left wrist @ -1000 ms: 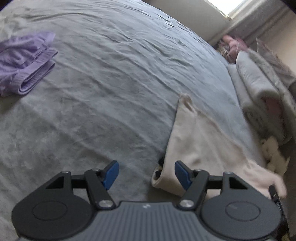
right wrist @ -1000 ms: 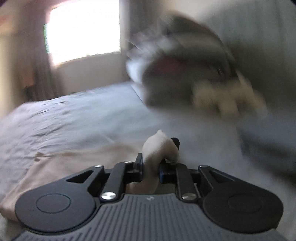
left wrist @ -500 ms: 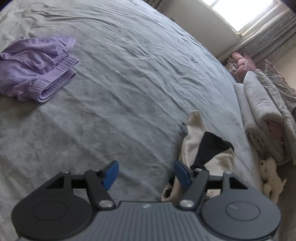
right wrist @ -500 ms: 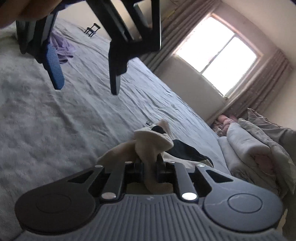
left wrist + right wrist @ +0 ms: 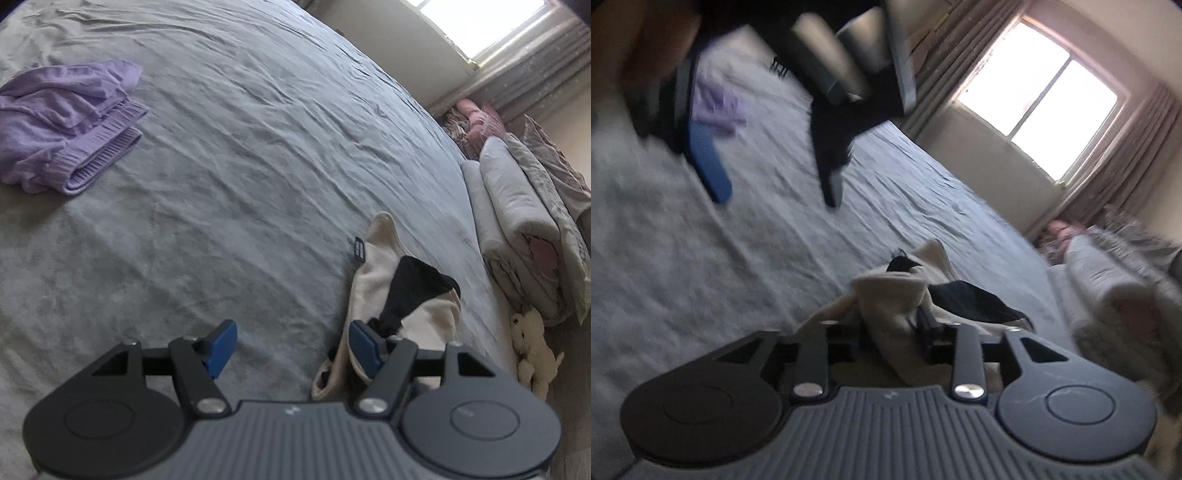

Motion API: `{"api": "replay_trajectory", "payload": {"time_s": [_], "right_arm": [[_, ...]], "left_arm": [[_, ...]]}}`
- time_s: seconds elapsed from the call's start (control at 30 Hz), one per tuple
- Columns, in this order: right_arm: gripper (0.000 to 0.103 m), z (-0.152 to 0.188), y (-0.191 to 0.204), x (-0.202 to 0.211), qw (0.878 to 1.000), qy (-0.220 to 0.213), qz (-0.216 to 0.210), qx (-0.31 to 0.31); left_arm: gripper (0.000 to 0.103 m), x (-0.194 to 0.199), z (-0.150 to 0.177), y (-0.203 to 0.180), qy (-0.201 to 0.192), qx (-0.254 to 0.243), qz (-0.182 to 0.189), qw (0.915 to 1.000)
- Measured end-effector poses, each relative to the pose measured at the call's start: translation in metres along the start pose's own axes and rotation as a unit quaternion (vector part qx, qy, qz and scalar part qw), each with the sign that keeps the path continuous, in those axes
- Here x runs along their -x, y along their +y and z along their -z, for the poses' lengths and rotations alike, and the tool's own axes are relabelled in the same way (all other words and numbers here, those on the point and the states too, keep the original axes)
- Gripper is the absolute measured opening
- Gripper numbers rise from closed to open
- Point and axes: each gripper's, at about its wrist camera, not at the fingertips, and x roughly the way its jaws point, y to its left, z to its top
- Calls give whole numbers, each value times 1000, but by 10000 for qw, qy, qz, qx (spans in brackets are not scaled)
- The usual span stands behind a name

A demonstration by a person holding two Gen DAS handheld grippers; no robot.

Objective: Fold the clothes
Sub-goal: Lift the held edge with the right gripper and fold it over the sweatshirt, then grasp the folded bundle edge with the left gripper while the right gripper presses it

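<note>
Garment (image 5: 373, 273), cream with a black patch, is lying bunched on the grey bed (image 5: 240, 192). My right gripper (image 5: 888, 325) has just been opening; a cream fold is sitting between its parted fingers, no longer pinched. My left gripper (image 5: 291, 343) is hovering spread wide, its right pad (image 5: 362, 345) just beside the garment's edge, gripping nothing.
</note>
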Motion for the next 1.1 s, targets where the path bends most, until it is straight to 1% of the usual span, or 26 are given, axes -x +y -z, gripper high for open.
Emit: {"api": "replay_trajectory", "payload": {"time_s": [0.03,0.07,0.1,0.13,0.2,0.23,0.3,0.33,0.37,0.4,0.43,0.47,0.5,0.53,0.57,0.6,0.67,0.7,0.77,0.8,0.83,0.93,0.97,1.1], "right_arm": [[61,-2,-9,8,9995,-91,-243,-204],[74,-5,-13,17,9983,-189,-443,-330],[79,-5,-19,24,9972,-284,-568,-384],[79,-5,-24,31,9961,-374,-676,-432],[79,-2,-42,44,9952,-441,-707,-514],[79,1,-52,49,9949,-440,-711,-560],[78,11,-68,52,9949,-305,-740,-618],[77,17,-76,52,9950,-213,-745,-626],[73,23,-79,50,9956,-104,-736,-572],[72,28,-82,48,9960,5,-727,-518],[72,34,-84,46,9964,98,-715,-439],[68,37,-83,44,9971,137,-694,-270],[57,40,-81,42,9978,166,-637,-100],[49,42,-76,41,9988,161,-457,75],[32,43,-73,39,9992,152,-297,231],[30,44,-71,38,9992,126,-208,321],[28,45,-66,36,9989,102,-79,460],[24,45,-62,35,9984,115,17,551],[20,51,-56,40,9971,154,271,697],[19,54,-53,42,9963,173,376,749],[19,56,-52,43,9963,189,403,729],[18,56,-48,44,9963,291,419,687],[18,57,-46,44,9961,341,412,702],[19,69,-31,40,9903,503,550,1174]], "left_arm": [[68,-1,1,-1,24,-35,47,10000],[68,-2,1,-3,46,-69,95,9999],[68,-2,2,-5,61,-116,134,9998],[68,-2,3,-6,63,-156,161,9997],[68,-3,7,-11,89,-236,269,9993],[68,-4,10,-14,103,-277,325,9990],[68,-8,14,-22,122,-359,446,9983],[68,-10,17,-26,125,-400,513,9978],[68,-12,20,-30,127,-441,580,9973],[68,-14,22,-34,105,-500,615,9968],[68,-17,24,-38,88,-552,634,9964],[68,-20,25,-41,72,-603,650,9960],[68,-23,27,-44,56,-653,667,9956],[68,-26,26,-44,41,-618,668,9958],[67,-29,26,-43,38,-576,675,9960],[66,-32,25,-43,36,-535,683,9962],[54,-35,26,-43,0,-523,635,9966],[46,-37,27,-44,-28,-536,584,9968],[38,-39,29,-47,-43,-613,548,9966],[32,-41,30,-49,-44,-655,547,9963],[27,-41,32,-51,-65,-745,514,9959],[20,-42,36,-59,-189,-1046,283,9939],[20,-42,38,-60,-207,-1108,226,9934],[18,-43,40,-62,-283,-1356,66,9903]]}}
